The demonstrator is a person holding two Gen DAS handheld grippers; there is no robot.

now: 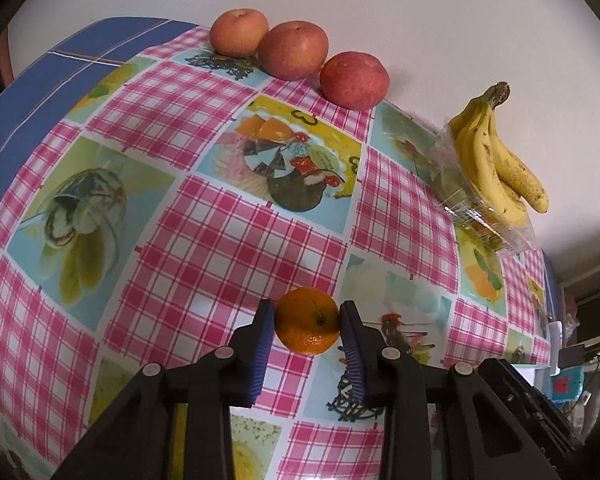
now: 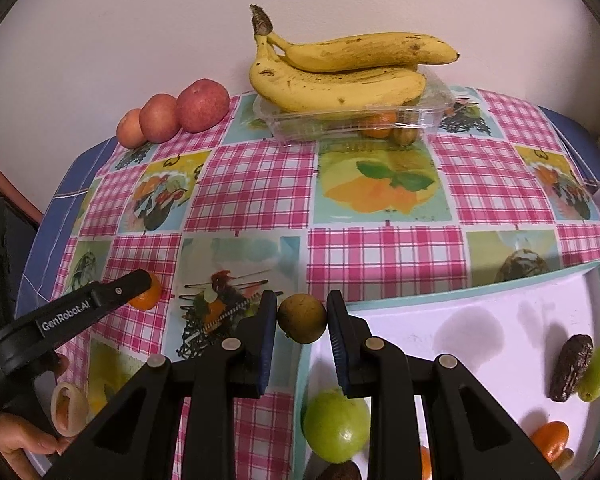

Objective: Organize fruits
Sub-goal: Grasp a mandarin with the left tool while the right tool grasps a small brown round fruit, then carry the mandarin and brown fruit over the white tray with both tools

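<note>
Clamped in left claw point(image 1: 307, 322): small orange mandarin point(image 1: 307, 320); in right claw point(image 2: 302, 318): round brown-green fruit point(image 2: 302, 319), at white tray's point(image 2: 440, 312) near-left corner.

Plain white wall point(image 2: 140, 20) behind checked tablecloth point(image 2: 260, 176) (blue underlayer).

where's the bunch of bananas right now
In the right wrist view the bananas lie on a clear plastic tray at the table's far edge by the wall, right of three apples.

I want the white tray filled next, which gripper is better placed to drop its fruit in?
Right: the right gripper holds the brown fruit at the white tray edge; the left gripper's orange is farther.
</note>
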